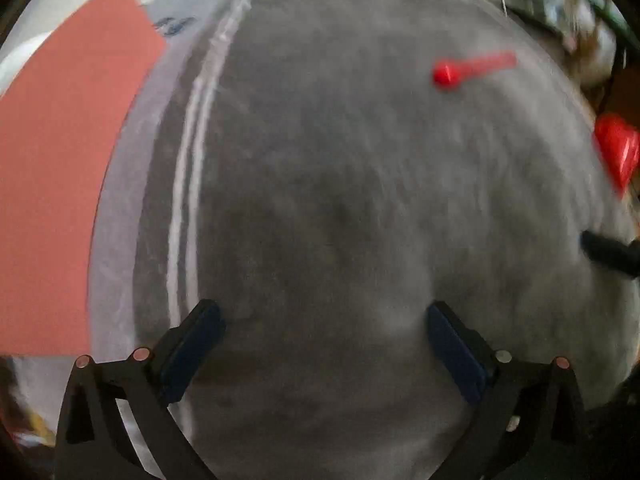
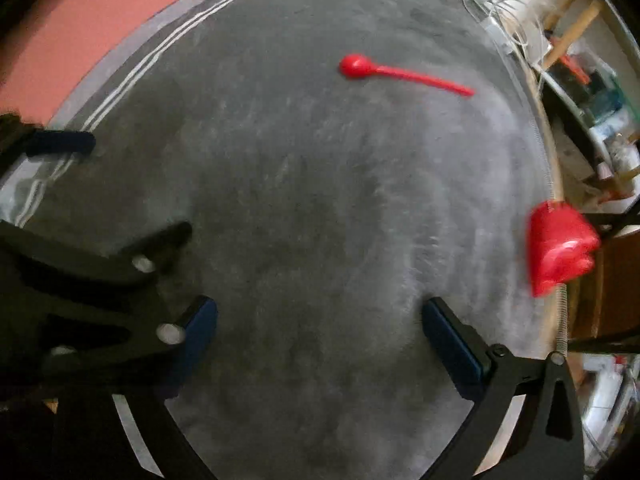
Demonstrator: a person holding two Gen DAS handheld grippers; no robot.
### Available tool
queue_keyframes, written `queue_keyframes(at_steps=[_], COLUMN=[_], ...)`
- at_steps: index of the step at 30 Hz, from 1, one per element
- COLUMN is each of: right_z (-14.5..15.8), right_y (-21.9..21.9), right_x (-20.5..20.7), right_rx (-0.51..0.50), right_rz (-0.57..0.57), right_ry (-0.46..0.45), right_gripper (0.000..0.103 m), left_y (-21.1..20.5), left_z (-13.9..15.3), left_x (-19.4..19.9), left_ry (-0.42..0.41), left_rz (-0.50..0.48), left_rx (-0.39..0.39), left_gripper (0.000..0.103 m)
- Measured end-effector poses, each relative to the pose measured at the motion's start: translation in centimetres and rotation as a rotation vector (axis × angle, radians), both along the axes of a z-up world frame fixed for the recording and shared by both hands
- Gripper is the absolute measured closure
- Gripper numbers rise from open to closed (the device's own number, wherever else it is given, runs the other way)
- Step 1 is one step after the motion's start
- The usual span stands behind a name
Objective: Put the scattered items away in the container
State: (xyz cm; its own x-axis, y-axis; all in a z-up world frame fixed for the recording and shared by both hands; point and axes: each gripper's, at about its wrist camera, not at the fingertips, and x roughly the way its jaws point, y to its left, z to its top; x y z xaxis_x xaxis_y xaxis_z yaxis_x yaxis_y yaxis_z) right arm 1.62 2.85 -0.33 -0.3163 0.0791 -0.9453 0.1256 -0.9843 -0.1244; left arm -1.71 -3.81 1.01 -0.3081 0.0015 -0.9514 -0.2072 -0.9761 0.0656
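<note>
A red plastic spoon [image 1: 472, 66] lies on the grey rug [image 1: 320, 160], ahead and to the right of my left gripper [image 1: 322, 312], which stands open with only rug between its blue pads. In the right wrist view the spoon [image 2: 400, 74] lies bowl to the left, well ahead of my right gripper [image 2: 320, 308], also open with nothing in it. A blurred red heart-shaped container [image 2: 560, 252] sits at the rug's right edge, right of the right gripper; it also shows at the far right in the left wrist view [image 1: 618, 148]. The left gripper [image 2: 136, 186] appears at the left of the right wrist view.
A salmon-pink mat [image 1: 60, 180] lies beyond the rug's striped left border [image 1: 188, 200]. White cables [image 2: 500, 12], wooden legs and cluttered shelves [image 2: 592, 92] line the rug's right side. A finger of the right gripper [image 1: 608, 254] pokes in at the right edge.
</note>
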Motion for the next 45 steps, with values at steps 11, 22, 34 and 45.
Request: queue_keyframes(at_steps=[11, 22, 34, 45], right_z=[1.2, 13.3, 25.1, 8.9], right_y=[-0.3, -2.9, -14.7, -25.9], right_x=[-0.8, 3.4, 5.0, -5.5], right_rx=[-0.035, -0.267, -0.361, -0.048], right_rz=[-0.060, -0.031, 0.201, 0.448], right_ry=[-0.019, 0.265, 0.754, 0.209], right_gripper=[0.009, 0.103, 0.103, 0.001], left_y=[0.5, -6.1, -22.8, -29.4], left_z=[1.4, 12.8, 23.4, 10.2], left_x=[-0.9, 1.7, 6.3, -3.4], left_ry=[-0.085, 0.214, 0.866, 0.246], left_rz=[-0.091, -0.058, 0.240, 0.382], left_rx=[0.091, 0.371, 0.204, 0.090], left_gripper=[0.103, 0.103, 0.103, 0.004])
